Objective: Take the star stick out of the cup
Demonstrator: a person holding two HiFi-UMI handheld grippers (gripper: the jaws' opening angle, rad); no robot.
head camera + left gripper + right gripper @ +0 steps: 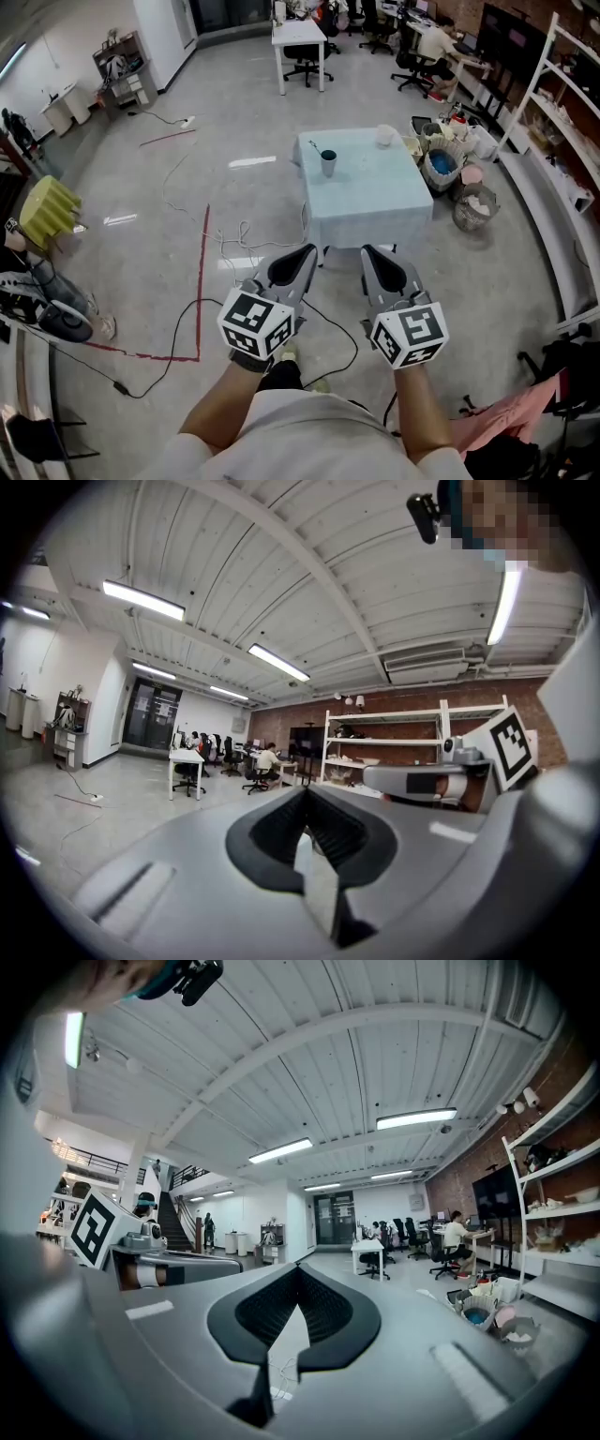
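Observation:
A dark cup [328,163] stands on the far left part of a small table under a pale blue cloth [367,202]. A thin stick [318,148] pokes out of the cup towards the upper left; its tip is too small to make out. Both grippers are held close to my body, well short of the table. My left gripper [305,251] and right gripper [369,251] point at the table's near edge, both shut and holding nothing. The cup shows in neither gripper view, where the left gripper [305,794] and the right gripper [298,1274] aim into the room.
A white lump [385,136] lies at the table's far right corner. Baskets and buckets [457,183] crowd the floor right of the table, beside white shelving [562,103]. Cables [239,246] and a red tape line [202,272] run across the floor on the left. A white desk [298,37] stands at the back.

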